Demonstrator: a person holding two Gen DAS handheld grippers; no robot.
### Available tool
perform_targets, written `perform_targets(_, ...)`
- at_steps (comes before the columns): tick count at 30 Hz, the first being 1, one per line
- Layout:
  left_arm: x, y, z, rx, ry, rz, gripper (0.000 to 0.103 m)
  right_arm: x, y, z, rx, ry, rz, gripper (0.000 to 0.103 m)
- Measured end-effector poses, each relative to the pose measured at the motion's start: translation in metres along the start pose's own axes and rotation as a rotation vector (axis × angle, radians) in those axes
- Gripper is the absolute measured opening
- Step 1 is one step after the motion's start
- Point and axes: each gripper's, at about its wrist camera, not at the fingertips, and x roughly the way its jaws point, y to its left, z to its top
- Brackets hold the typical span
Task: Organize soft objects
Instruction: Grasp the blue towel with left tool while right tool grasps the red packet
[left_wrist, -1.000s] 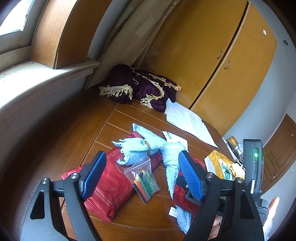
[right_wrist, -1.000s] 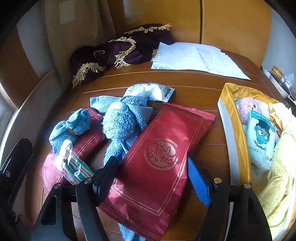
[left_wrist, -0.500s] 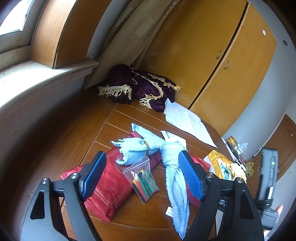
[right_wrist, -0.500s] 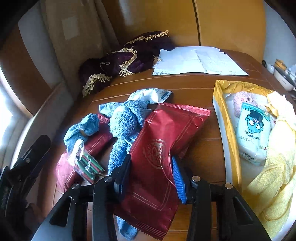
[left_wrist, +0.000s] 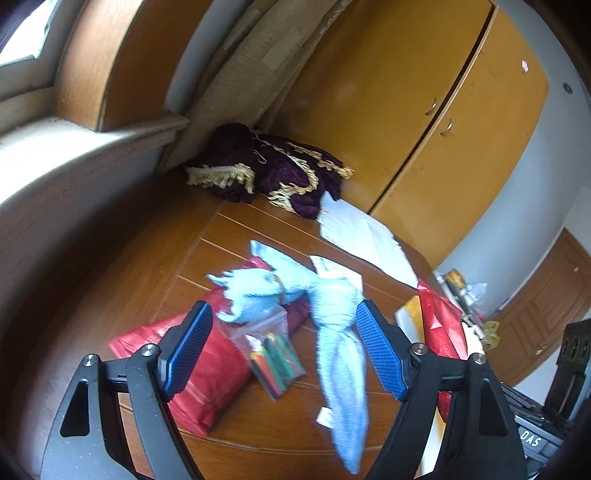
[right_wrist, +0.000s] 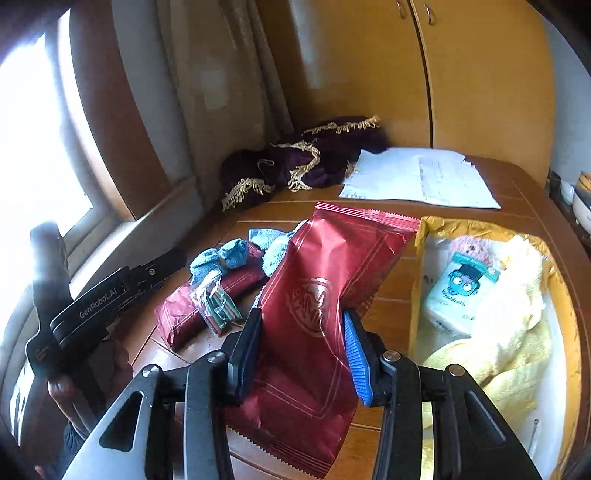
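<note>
risk: slick red foil pack (right_wrist: 314, 306) may slip from grip, or snag rim of yellow bag (right_wrist: 421, 236) beside it. right gripper (right_wrist: 301, 354) clenched on pack, raised over table (right_wrist: 517, 184). left gripper (left_wrist: 282, 349) spread wide, empty, above blue towel (left_wrist: 332, 314).

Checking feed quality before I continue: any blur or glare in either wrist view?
Left wrist view: motion blur smears the blue towel; the left gripper stays sharp. Right wrist view: the window blows out white; the red packet is sharp.
</note>
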Motion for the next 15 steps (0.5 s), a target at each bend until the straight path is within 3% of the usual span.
perform_targets(6, 0.026, -0.056, 0.004, 0.134, 0.088, 0.000, 0.080, -0.028, -0.021, 0.002, -0.042, -0.065, -0.003, 0.044)
perform_targets(10, 0.071, -0.090, 0.005, 0.290, 0.187, 0.101, 0.080, -0.024, -0.032, -0.002, -0.020, -0.052, 0.004, 0.044)
perform_targets(15, 0.118, -0.103, 0.006, 0.358, 0.253, 0.171, 0.079, -0.022, -0.044, -0.011, 0.015, -0.048, 0.019, 0.044)
